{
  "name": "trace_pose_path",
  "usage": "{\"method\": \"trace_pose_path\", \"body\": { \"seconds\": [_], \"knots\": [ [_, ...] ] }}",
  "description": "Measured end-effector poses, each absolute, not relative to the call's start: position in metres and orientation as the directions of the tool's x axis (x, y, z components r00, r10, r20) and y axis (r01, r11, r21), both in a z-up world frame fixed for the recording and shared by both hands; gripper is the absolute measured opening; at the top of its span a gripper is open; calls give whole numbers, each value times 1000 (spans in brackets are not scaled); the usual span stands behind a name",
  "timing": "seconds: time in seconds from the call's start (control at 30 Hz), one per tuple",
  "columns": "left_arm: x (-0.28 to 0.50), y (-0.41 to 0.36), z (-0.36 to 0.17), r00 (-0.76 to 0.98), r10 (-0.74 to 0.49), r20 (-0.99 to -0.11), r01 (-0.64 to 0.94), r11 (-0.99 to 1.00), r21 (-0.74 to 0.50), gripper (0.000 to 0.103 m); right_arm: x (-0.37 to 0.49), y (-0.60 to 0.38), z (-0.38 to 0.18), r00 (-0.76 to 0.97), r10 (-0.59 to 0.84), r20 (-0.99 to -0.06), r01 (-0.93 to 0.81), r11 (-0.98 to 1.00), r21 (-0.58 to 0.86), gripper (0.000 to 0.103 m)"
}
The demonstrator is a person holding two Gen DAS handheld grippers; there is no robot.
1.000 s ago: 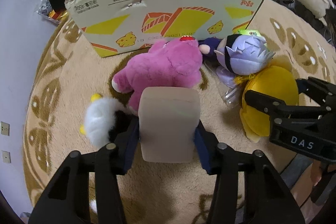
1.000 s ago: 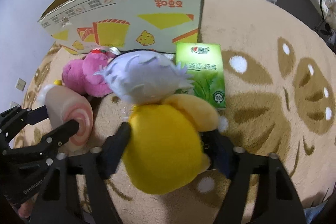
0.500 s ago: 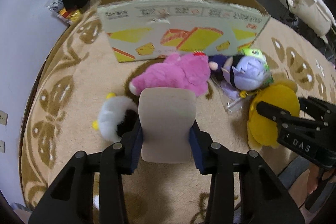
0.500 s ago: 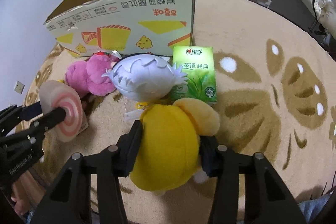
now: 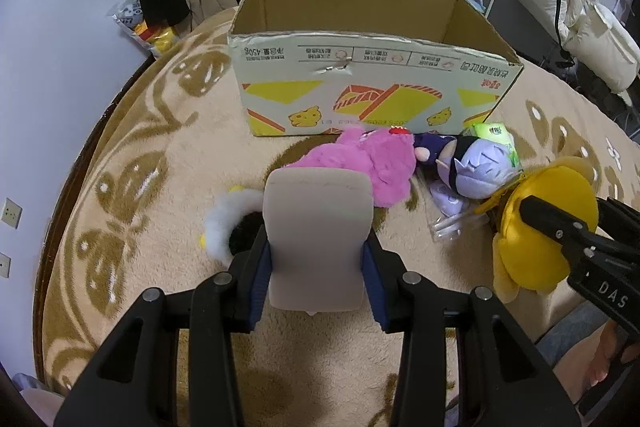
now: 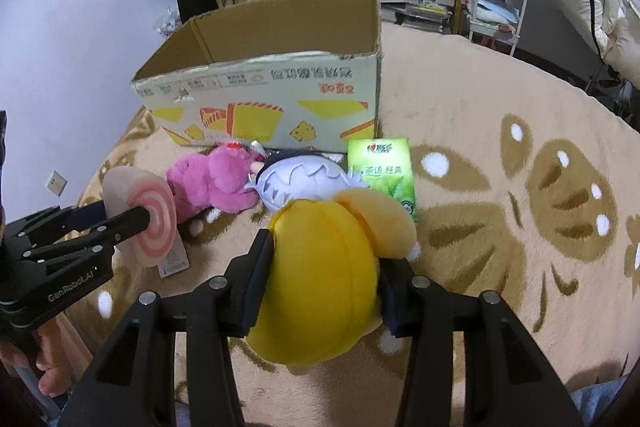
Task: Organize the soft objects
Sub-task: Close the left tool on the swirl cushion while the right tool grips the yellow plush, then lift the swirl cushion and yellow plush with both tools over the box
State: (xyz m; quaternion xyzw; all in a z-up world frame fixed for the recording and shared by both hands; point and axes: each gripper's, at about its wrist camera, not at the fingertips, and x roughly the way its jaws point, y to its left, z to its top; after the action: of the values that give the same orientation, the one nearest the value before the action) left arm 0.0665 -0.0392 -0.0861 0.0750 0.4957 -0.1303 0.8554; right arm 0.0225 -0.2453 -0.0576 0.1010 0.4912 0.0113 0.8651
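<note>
Right wrist view: the right hand-held gripper is clamped on the yellow plush at lower centre, its pads sunk into the sides of the body. Most of the toy bulges ahead of and below the pads, so it could squeeze out or swing loose on the way to the cardboard box in the upper middle. In the left wrist view, the left hand-held gripper pinches the swirl-roll plush at lower centre, gripped only low on its sides. The roll stands tall above the pads and might tip or catch the box's near wall if carried too low. With both loads side by side, the two could also bump over the opening.

Compared with a second ago, both grippers have closed firmly and risen. The carpet looks farther below, and the box's inside now shows. The pink plush, purple-haired doll, white fluffy toy and green tissue pack lie where they were.
</note>
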Motion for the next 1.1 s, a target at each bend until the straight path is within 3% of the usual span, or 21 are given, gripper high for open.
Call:
{"method": "trace_pose_path", "body": {
  "seconds": [0.27,1.1],
  "knots": [
    [56,-36,-69,554,-154,-818,285,959,13,40,14,-250,-39,602,62,-796,106,982,157,50],
    [28,-27,-13,792,-138,-594,221,973,68,40,7,-228,22,856,-17,-516,37,999,28,50]
  ]
}}
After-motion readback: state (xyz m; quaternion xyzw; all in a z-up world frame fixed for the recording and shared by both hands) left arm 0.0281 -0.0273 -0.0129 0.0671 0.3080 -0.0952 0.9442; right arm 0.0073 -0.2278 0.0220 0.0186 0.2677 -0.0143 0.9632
